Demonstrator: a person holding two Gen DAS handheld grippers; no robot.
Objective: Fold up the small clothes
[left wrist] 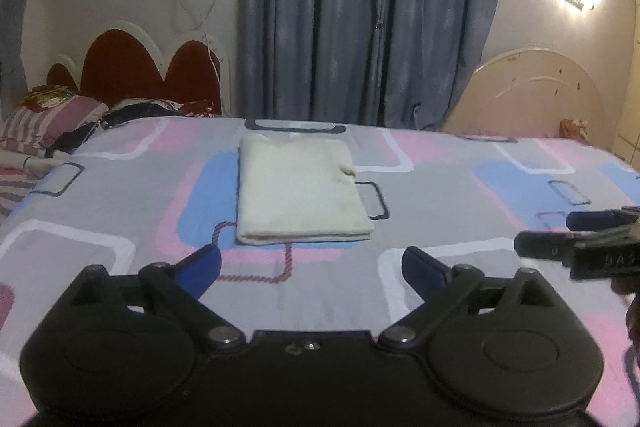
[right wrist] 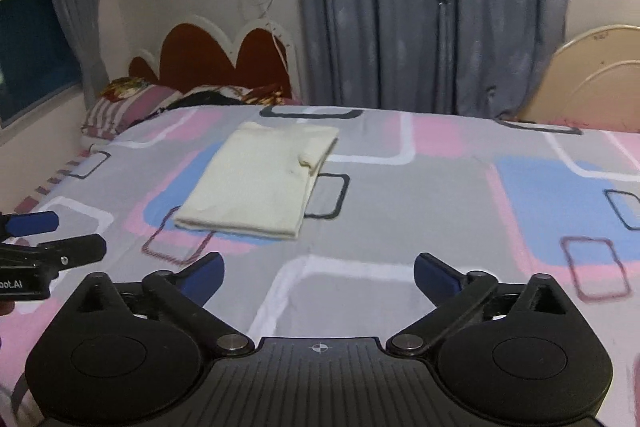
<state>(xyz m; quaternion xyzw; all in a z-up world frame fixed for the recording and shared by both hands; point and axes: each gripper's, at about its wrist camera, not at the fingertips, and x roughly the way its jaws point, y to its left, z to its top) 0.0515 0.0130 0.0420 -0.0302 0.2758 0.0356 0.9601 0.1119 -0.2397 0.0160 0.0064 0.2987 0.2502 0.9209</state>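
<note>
Cream garment (left wrist: 300,193) folded into flat rectangle, lying on bed (left wrist: 440,195) over blue patch of patterned sheet, small tuck of cloth at its right edge. Left gripper (left wrist: 311,267) above sheet just short of garment's near edge, jaws released wide, grasping nothing. Right gripper (right wrist: 319,273) to right of garment, clear of it, jaws likewise spread, empty. Blue curtain (left wrist: 368,15) behind bed; striped pillow (left wrist: 52,123) far left.

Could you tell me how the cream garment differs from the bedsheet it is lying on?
The cream garment is plain, while the bedsheet is patterned in grey, pink, blue and white. The garment is folded into a compact rectangle; the bedsheet lies spread out under it. The garment covers only a small patch of the bedsheet. Both are cloth and lie flat.
</note>
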